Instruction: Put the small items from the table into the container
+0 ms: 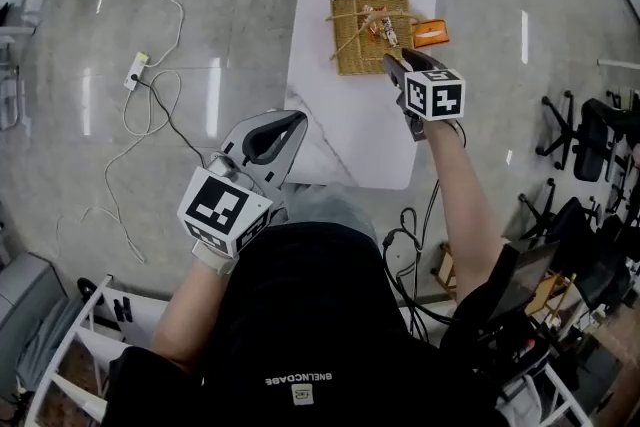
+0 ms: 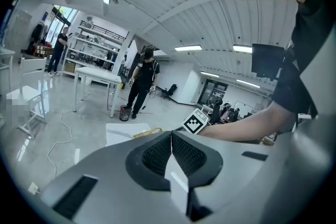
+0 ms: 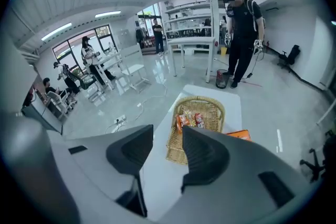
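Container: rectangular woven wicker basket (image 1: 345,60) (image 3: 177,150) sat at the far end of the white marble-look table (image 1: 340,140) (image 3: 157,178). Inside it: a small cluster of snack packets (image 1: 380,25) (image 3: 191,120), orange, red and white wrappers, bunched toward the far half. A thin handle lay across the basket top in the head view.

One flat orange packet (image 1: 430,34) (image 3: 239,135) was on the table just beside the basket's right side, outside it, touching or nearly touching the rim; could not tell which.

Right gripper (image 1: 398,63) (image 3: 167,131) hung above the table at the basket's near right corner, pointed down toward it. Fingers spread, nothing between them, only table and basket visible through the gap.

Left gripper (image 1: 290,125) (image 2: 171,134) was held back at the near table edge, close to the person's body. Fingers pressed together, nothing pinched.

Writing: packet print was too small to read in any view. White lettering on the person's black shirt appeared upside down in the head view, not reliably legible. Both gripper cubes carried black-and-white square markers, no text.
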A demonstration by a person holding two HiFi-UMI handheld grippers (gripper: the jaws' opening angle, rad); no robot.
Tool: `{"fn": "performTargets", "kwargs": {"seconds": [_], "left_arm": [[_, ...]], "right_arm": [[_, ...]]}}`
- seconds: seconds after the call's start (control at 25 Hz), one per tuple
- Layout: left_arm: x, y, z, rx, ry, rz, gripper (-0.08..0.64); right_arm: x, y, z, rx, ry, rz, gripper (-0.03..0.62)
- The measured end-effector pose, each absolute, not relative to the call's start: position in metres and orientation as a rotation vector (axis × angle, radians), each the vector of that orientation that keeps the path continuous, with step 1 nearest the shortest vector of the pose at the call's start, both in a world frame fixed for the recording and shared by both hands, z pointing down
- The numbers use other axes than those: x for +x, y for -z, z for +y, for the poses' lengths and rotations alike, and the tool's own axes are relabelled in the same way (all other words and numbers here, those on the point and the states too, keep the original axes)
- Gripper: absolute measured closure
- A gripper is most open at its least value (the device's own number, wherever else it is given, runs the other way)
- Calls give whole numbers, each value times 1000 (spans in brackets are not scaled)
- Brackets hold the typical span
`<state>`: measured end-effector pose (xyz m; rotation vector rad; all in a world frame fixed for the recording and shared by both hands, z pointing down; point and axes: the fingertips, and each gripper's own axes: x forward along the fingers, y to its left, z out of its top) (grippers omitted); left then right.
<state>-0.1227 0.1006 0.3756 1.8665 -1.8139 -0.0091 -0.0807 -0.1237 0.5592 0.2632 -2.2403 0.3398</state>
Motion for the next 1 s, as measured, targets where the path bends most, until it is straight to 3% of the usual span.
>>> {"fn": "performTargets", "kwargs": {"seconds": [0.4,0.68,1.0], "left_arm": [[-81,-341,52,2100,-39,-1657,552],[-44,-316,18,2255,-55,-1521,552],[1,-285,-2,2426,-74,-1352,552]], "right_arm": [[-33,-413,-114,395,-340,-2504,421],[23,-319,-101,598,-297,-2686,516],[71,-243,-71,802,-214,-2824,563]]}}
